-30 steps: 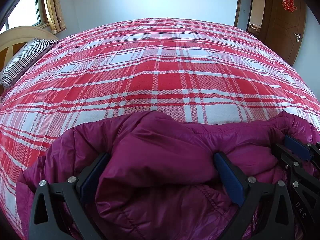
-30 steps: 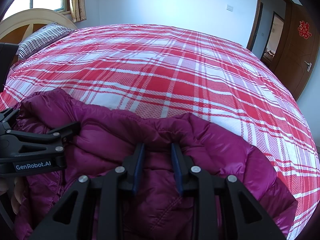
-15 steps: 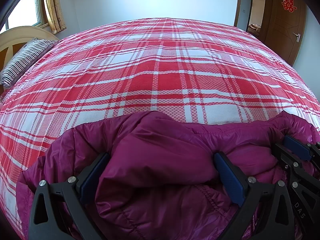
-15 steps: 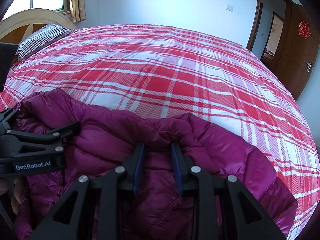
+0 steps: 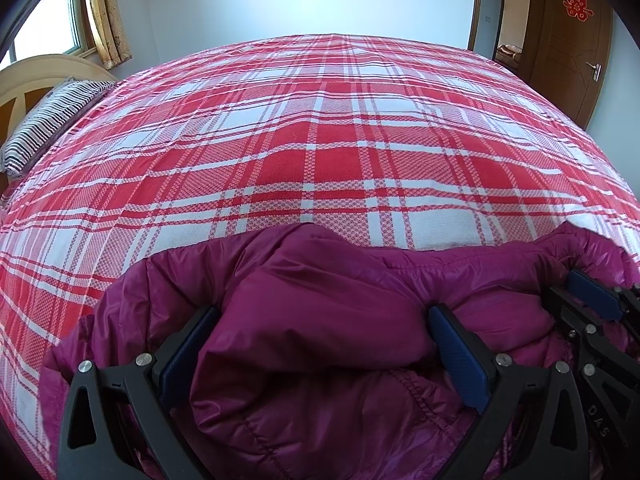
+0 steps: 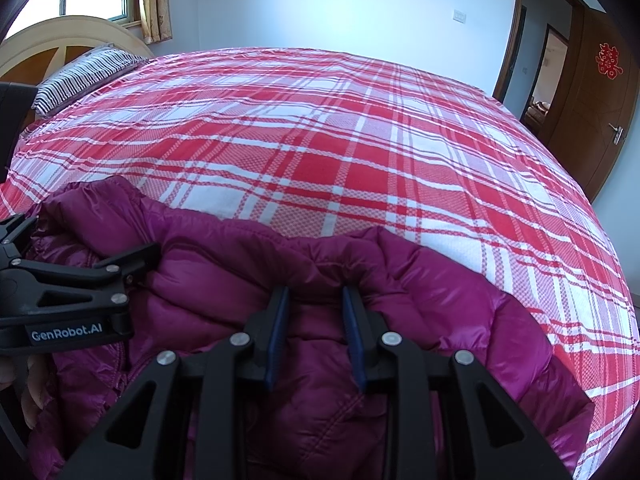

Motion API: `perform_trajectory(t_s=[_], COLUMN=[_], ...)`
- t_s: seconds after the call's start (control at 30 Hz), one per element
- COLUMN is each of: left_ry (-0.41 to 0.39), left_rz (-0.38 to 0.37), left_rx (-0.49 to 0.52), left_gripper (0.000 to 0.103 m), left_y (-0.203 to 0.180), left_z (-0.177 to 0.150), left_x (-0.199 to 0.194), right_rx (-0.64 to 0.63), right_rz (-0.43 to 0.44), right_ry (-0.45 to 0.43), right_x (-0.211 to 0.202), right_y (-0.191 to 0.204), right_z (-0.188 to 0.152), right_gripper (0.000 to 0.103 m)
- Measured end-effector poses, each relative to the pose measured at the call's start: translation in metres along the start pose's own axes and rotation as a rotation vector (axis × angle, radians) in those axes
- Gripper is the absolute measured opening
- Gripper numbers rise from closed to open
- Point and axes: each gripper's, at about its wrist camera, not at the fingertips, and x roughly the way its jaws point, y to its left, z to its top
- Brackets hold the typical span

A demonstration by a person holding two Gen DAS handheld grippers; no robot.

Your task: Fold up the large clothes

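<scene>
Almost nothing differs across the last second. In both wrist views the purple jacket [image 5: 320,320] lies in the same folds at the near edge of the bed [image 5: 320,140], and the left gripper [image 5: 324,344] and right gripper [image 6: 314,328] sit where they were. Any shift is too slight to make out through the fisheye distortion.

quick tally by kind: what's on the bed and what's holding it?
Puffy magenta quilted down jacket: 1
Striped black-and-white pillow: 1
Red-and-white plaid bed cover: 1
Black two-finger grippers: 2, the left gripper with jaws spread wide around a jacket fold, the right gripper with jaws close together on jacket fabric
Total: 5
</scene>
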Motion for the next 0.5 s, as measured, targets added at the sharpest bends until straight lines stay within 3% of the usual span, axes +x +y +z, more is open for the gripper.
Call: perform_trajectory(t_s=[0.13, 0.2, 0.3, 0.4, 0.5], left_ry=[-0.064, -0.123, -0.144, -0.140, -0.104], left_rz=[-0.028, -0.078, -0.106, -0.123, -0.144], left_rx=[-0.032, -0.058, -0.061, -0.044, -0.006], left_gripper=[0.102, 0.102, 0.102, 0.102, 0.102], left_y=[0.021, 0.041, 0.070, 0.099, 0.123], left_z=[0.004, -0.001, -0.025, -0.077, -0.152], left_x=[-0.043, -0.077, -0.121, -0.165, -0.198], right_rx=[0.020, -0.038, -0.088, -0.062, 0.047], right_rz=[0.046, 0.066, 0.013, 0.019, 0.053], right_ry=[-0.010, -0.032, -0.159, -0.120, -0.019], right_x=[-0.006, -0.022, -0.073, -0.114, -0.152], right_y=[-0.008, -0.010, -0.016, -0.036, -0.062], right_z=[0.001, 0.002, -0.004, -0.023, -0.076], right_gripper=[0.035, 0.061, 0.084, 0.084, 0.084])
